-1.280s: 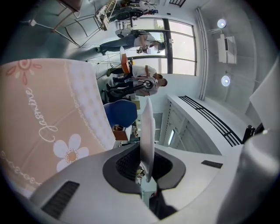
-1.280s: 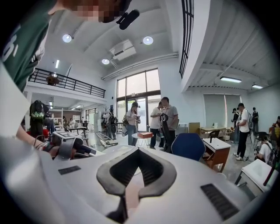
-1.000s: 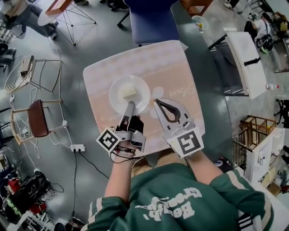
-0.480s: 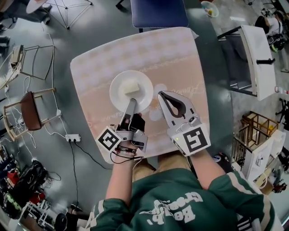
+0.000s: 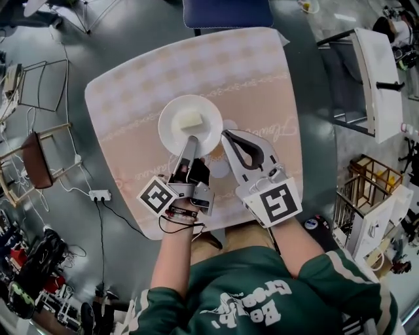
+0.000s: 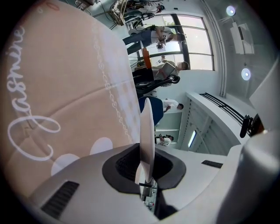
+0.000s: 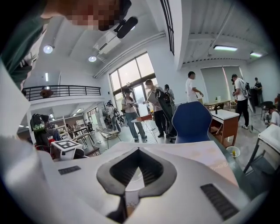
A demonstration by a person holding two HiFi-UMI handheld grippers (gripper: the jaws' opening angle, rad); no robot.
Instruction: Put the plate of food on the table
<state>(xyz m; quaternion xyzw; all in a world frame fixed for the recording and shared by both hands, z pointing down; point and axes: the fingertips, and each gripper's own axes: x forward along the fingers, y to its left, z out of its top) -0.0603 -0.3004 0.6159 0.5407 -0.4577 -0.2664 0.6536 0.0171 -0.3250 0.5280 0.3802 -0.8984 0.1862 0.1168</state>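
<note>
A white plate [image 5: 171,127] with a pale block of food [image 5: 190,120] is over the middle of the pink patterned table [image 5: 262,78]. My left gripper [image 5: 190,141] is shut on the plate's near rim. In the left gripper view the plate [image 6: 147,122] shows edge-on, pinched between the dark pads of the left gripper [image 6: 144,168], with the tablecloth [image 6: 57,87] close beside it. Whether the plate rests on the cloth I cannot tell. My right gripper [image 5: 226,135] is just right of the plate, shut and holding nothing; the right gripper [image 7: 139,151] has its tips together.
A blue chair [image 5: 226,12] stands at the table's far edge. A white desk [image 5: 373,72] is on the right and a wooden chair [image 5: 29,160] on the left. A power strip [image 5: 98,195] with cables lies on the floor. Several people [image 7: 192,89] stand far behind.
Both grippers have come down toward the table, with the plate still in the left one. The table fills more of the head view.
</note>
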